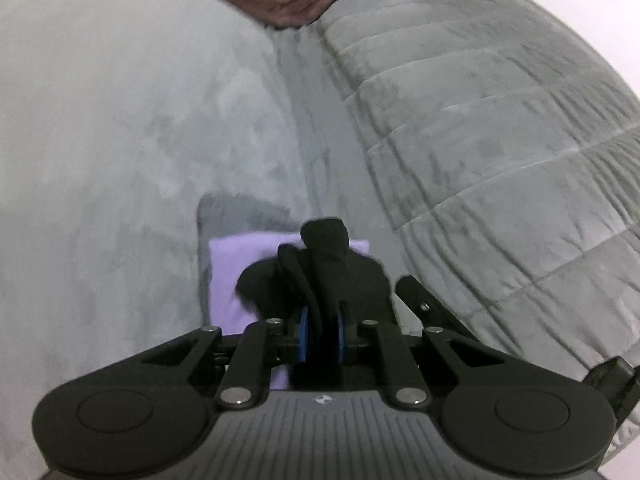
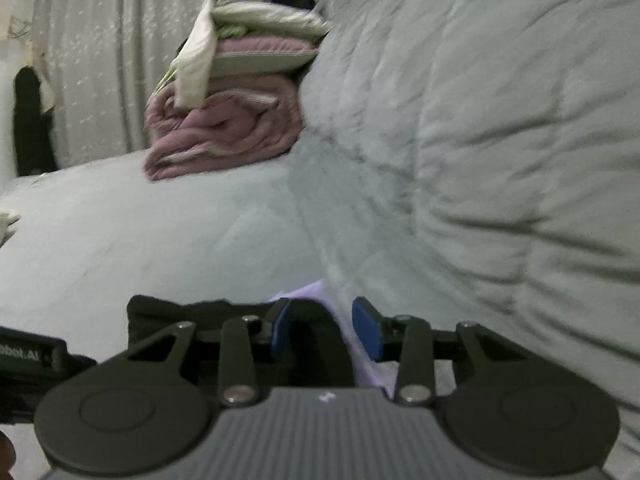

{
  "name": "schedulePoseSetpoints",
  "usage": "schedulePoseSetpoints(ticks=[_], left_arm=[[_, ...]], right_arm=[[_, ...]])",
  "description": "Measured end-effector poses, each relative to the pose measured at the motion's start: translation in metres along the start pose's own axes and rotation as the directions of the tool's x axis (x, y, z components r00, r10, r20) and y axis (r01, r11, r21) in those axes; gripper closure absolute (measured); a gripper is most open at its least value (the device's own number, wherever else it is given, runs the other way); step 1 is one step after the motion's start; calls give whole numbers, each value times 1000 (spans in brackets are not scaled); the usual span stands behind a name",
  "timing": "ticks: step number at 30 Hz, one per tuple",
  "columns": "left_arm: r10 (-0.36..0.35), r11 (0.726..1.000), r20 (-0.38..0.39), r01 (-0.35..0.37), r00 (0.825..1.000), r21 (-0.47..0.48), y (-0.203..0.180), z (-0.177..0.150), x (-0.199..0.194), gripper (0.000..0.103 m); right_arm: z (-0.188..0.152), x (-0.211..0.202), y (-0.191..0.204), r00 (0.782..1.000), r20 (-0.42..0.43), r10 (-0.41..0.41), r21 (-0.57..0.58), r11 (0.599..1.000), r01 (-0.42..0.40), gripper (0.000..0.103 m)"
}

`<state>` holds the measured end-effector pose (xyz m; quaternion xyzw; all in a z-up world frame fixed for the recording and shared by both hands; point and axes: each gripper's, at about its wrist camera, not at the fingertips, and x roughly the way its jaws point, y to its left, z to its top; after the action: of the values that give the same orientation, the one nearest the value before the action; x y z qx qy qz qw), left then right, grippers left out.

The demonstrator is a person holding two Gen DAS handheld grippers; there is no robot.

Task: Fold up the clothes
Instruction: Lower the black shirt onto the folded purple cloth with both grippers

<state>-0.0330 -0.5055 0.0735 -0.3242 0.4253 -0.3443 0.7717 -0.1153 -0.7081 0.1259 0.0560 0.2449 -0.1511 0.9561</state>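
A small black garment (image 1: pixel 320 276) is bunched between the blue pads of my left gripper (image 1: pixel 322 334), which is shut on it just above a folded lilac cloth (image 1: pixel 236 268) lying on the grey sofa seat (image 1: pixel 120 160). In the right wrist view my right gripper (image 2: pixel 326 330) is open, its blue pads apart, right over the black garment (image 2: pixel 160 314) and the lilac cloth (image 2: pixel 362 364). Part of the right gripper (image 1: pixel 424 300) shows in the left wrist view beside the garment.
A quilted grey back cushion (image 1: pixel 480 140) rises on the right. A stack of pink and cream bedding (image 2: pixel 232 112) sits at the sofa's far end. A pale curtain (image 2: pixel 100 60) hangs behind it.
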Motion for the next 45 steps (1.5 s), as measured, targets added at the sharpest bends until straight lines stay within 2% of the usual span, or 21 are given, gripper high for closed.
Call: schedulePoseSetpoints(ticks=[3,6,9,11,14,17,21,24,29,36,40,45], left_arm=[[-15,1000,19,15,1000,-7,1,5,-5,91],[-4,1000,60,4,998,6,1,10,-12,91],[11,996,107,-20,994,83,-6,14,-24,91],[5,989,120,-22,993,144,-15,17,-30,91],[-27,962,121,-7,992,272,-32,18,-33,91],[-44,932,78,12,996,361,-42,13,-18,91],[-19,904,17,10,1000,427,-45,5,10,91],[31,897,11,-33,999,440,-33,0,25,91],[57,891,15,-57,998,450,-20,-5,34,92],[100,839,14,-92,995,536,-21,-13,46,96],[110,829,11,-98,994,551,-22,-14,50,96],[122,816,15,-108,992,567,-23,-16,52,97]], right_arm=[[3,-23,0,998,37,41,63,997,-43,67],[-7,-34,6,998,9,62,81,995,-63,68],[-18,-40,6,999,-37,15,100,995,-11,68],[-21,-47,2,999,-43,2,160,987,5,68],[-26,-58,4,999,-38,-4,227,974,13,69],[-38,-60,13,999,-44,8,259,966,4,69],[-52,-48,24,994,-105,-31,200,978,52,70],[-59,-46,24,992,-121,-28,172,984,49,72],[-67,-41,20,989,-149,6,172,985,20,75],[-69,-36,27,982,-187,-9,125,992,33,76],[-69,-38,32,983,-183,-32,99,994,50,76],[-61,-51,31,984,-173,-39,131,989,62,76]])
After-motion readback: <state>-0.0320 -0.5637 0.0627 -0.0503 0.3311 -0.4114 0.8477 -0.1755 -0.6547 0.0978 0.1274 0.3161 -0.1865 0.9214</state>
